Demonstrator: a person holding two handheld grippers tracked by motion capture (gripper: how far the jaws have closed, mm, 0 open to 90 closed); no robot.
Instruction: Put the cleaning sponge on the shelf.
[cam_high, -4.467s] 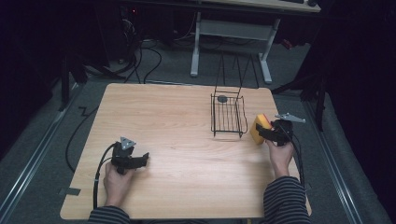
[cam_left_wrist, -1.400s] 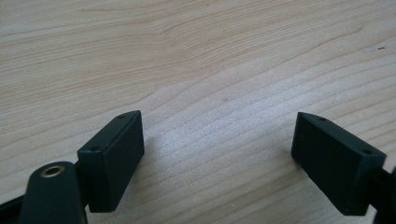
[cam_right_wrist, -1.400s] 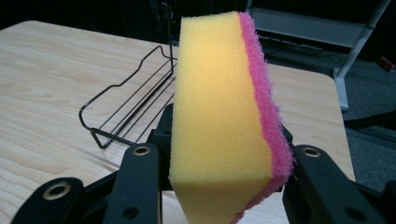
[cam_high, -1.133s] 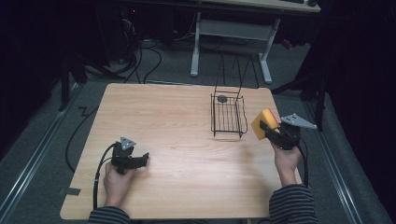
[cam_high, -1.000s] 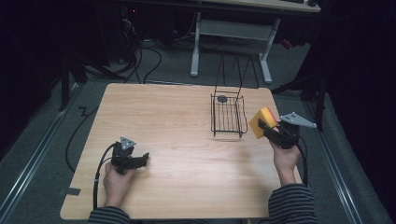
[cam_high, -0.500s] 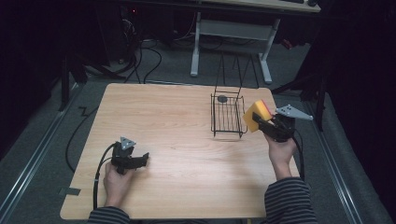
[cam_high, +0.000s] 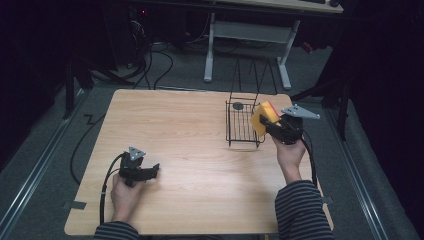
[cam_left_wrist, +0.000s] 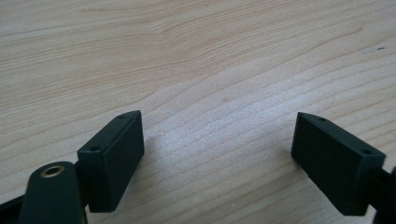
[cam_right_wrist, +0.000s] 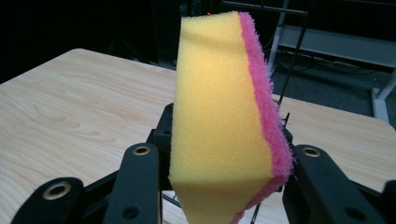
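Observation:
A yellow sponge with a pink scouring side (cam_high: 262, 118) (cam_right_wrist: 224, 116) is clamped upright in my right gripper (cam_high: 272, 125) (cam_right_wrist: 224, 154), held in the air at the right rim of a black wire basket (cam_high: 243, 126). The basket stands on the wooden table (cam_high: 190, 145) and has a small dark round object (cam_high: 238, 106) at its far end. My left gripper (cam_high: 152, 170) (cam_left_wrist: 219, 158) rests low over the table near its front left, jaws wide apart with only bare wood between them.
The basket's tall wire handle (cam_high: 255, 80) rises at its far side. A cable (cam_high: 107, 185) trails from the left gripper off the front edge. Beyond the table are a white desk frame (cam_high: 247, 35) and floor cables (cam_high: 160, 65).
My right gripper has lifted the sponge and carried it left, from beside the basket to over its right rim. The left gripper has stayed put.

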